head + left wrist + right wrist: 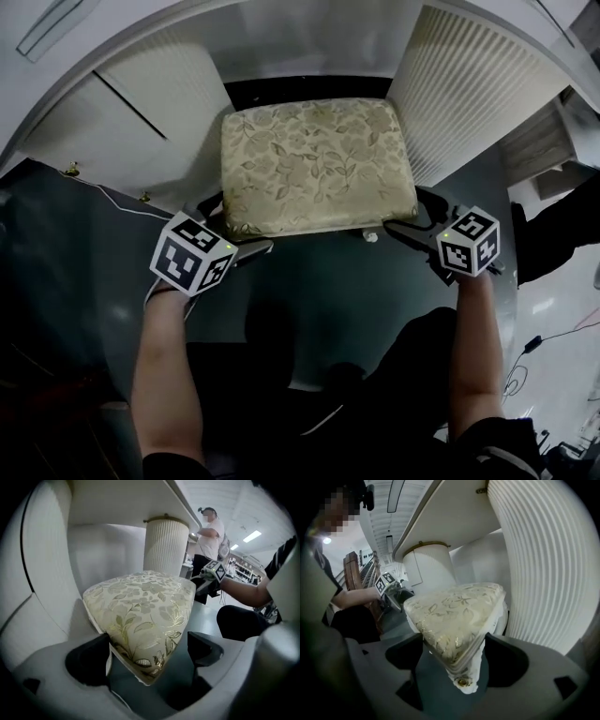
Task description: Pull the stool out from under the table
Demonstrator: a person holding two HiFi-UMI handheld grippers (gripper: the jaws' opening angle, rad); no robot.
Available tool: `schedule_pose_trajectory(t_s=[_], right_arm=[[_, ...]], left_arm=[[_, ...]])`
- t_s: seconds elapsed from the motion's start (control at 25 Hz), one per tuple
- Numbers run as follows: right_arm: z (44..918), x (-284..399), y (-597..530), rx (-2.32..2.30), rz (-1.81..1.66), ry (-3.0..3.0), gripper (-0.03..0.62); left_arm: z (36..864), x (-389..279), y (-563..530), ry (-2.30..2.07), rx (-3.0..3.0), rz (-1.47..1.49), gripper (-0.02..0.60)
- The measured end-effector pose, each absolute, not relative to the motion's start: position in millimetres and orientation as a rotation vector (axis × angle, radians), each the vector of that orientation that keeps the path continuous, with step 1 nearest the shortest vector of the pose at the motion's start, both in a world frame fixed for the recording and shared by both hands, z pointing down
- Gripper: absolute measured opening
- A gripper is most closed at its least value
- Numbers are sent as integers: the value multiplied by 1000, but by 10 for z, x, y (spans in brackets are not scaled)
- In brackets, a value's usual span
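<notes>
Dark floor (319,309) before a white surface (309,37) on ribbed pedestals (469,84). The stool (317,164) stands between the pedestals and appears largely drawn out. If more travel is needed, re-grip both front corners squarely and pull evenly. The left hand-held gripper (234,230) and right hand-held gripper (412,214) have jaws wide. Each straddles a seat corner, unclamped.
</notes>
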State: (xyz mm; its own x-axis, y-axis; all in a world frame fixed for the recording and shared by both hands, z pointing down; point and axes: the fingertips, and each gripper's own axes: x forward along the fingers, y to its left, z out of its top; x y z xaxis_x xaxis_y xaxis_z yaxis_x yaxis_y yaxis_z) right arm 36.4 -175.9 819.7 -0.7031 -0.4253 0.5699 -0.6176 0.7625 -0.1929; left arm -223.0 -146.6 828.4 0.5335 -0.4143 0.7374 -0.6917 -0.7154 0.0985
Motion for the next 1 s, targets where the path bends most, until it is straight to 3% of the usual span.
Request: schedule_pose_trajectory(t_s=[0.32, 0.56, 1.0], right_arm=[[8160, 462, -1902, 701, 481, -2481, 385], [8065, 424, -1472, 551, 855, -2247, 388], [8359, 238, -1534, 563, 893, -1980, 376]], left_arm=[[8242, -2153, -1651, -1018, 2273, 1019, 511], [7973, -2174, -1258, -848, 2051, 1099, 508], [8172, -2335, -1535, -804, 2034, 1189, 509]])
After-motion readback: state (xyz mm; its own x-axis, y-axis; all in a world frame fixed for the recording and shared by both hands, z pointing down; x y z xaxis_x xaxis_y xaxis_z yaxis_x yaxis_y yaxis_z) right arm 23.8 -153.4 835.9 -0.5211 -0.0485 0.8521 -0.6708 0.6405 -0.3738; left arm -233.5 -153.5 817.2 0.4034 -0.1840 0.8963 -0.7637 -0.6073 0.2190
